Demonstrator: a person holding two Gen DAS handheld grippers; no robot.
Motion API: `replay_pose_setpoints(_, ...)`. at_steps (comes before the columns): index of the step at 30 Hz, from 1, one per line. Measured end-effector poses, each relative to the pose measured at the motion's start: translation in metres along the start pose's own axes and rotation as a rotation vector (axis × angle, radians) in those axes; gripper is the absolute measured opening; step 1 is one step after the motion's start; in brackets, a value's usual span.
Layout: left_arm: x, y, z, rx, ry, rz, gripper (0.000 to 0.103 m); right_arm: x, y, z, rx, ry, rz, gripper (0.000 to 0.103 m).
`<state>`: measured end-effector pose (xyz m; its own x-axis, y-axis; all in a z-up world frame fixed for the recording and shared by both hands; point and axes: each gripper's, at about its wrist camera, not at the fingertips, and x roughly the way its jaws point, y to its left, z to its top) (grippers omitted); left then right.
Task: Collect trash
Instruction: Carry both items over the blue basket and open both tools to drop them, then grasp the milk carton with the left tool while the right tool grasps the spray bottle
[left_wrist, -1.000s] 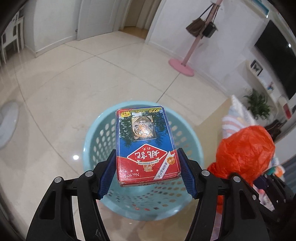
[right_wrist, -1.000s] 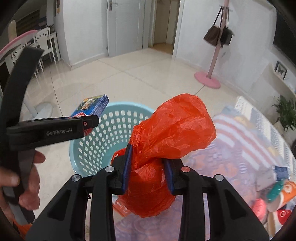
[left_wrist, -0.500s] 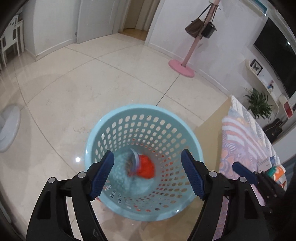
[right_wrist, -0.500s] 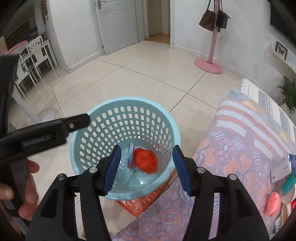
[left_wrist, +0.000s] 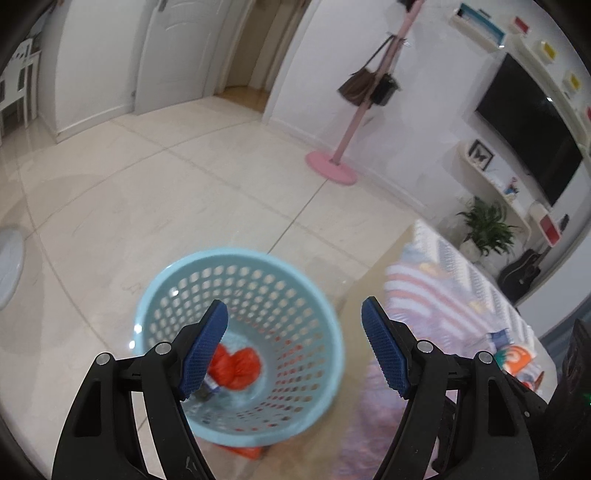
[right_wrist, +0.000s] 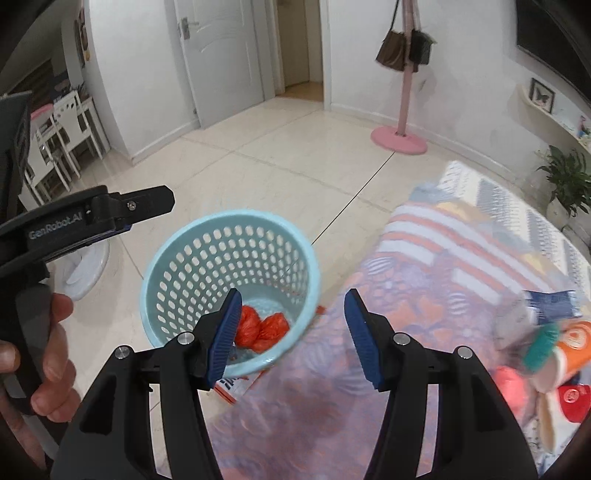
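A light blue perforated basket (left_wrist: 177, 295) stands on the floor beside the table; it also shows in the right wrist view (right_wrist: 173, 258). An orange plastic bag (left_wrist: 240, 371) lies crumpled at its bottom, seen too in the right wrist view (right_wrist: 264, 330). A corner of a box (left_wrist: 210, 387) shows beside the bag. My left gripper (left_wrist: 295, 347) is open and empty above the basket's right rim. My right gripper (right_wrist: 291, 332) is open and empty between basket and table. The left gripper (right_wrist: 110, 214) shows from the side in the right wrist view.
A table with a patterned cloth (right_wrist: 443, 266) lies to the right, carrying several small items (right_wrist: 546, 343). A pink coat stand (left_wrist: 332, 171) with bags is at the back. A red flat packet (right_wrist: 236, 387) lies under the basket. A potted plant (left_wrist: 484, 229) stands by the wall.
A second ago the left gripper held a card box and the right held the orange bag. Both opened, the items dropped into the basket, and both grippers have since shifted right.
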<state>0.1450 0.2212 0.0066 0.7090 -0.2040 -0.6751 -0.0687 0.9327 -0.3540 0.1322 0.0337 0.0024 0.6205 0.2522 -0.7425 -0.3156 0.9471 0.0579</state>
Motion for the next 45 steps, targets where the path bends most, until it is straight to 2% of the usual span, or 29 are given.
replay_pose_setpoints(4,-0.011,-0.04,-0.007,0.044,-0.031,-0.053,0.073,-0.046,-0.035,-0.007,0.047,-0.066,-0.03,0.059)
replay_pose_setpoints(6,-0.012,-0.06,-0.013,0.065,-0.024,-0.073,0.073,-0.073,-0.056,-0.016,0.081,-0.103,-0.054,0.059)
replay_pose_setpoints(9,-0.017,-0.096,-0.03,0.096,-0.002,-0.149,0.073,-0.111,-0.092,-0.034,0.135,-0.158,-0.109,0.061)
replay_pose_setpoints(12,-0.023,-0.144,-0.05,0.183,0.009,-0.191,0.073,-0.15,-0.127,-0.056,0.181,-0.203,-0.178,0.063)
replay_pose_setpoints(15,-0.034,-0.196,-0.081,0.3,0.01,-0.218,0.079,-0.186,-0.162,-0.083,0.216,-0.245,-0.267,0.063)
replay_pose_setpoints(18,-0.038,-0.229,-0.111,0.357,0.028,-0.247,0.081,-0.212,-0.194,-0.112,0.251,-0.258,-0.348,0.063)
replay_pose_setpoints(21,-0.034,-0.26,-0.147,0.398,0.078,-0.26,0.081,-0.227,-0.22,-0.14,0.296,-0.253,-0.371,0.063)
replay_pose_setpoints(27,-0.009,-0.283,-0.189,0.36,0.238,-0.277,0.081,-0.232,-0.262,-0.2,0.392,-0.203,-0.438,0.063)
replay_pose_setpoints(31,0.005,-0.298,-0.208,0.297,0.313,-0.272,0.081,-0.233,-0.29,-0.221,0.486,-0.192,-0.433,0.063)
replay_pose_setpoints(34,0.016,-0.305,-0.22,0.258,0.341,-0.247,0.082,-0.235,-0.298,-0.224,0.5,-0.197,-0.437,0.063)
replay_pose_setpoints(39,0.032,-0.314,-0.24,0.251,0.379,-0.194,0.082,-0.231,-0.299,-0.224,0.495,-0.188,-0.45,0.063)
replay_pose_setpoints(45,0.039,-0.31,-0.239,0.258,0.42,-0.239,0.078,-0.224,-0.319,-0.238,0.556,-0.157,-0.429,0.063)
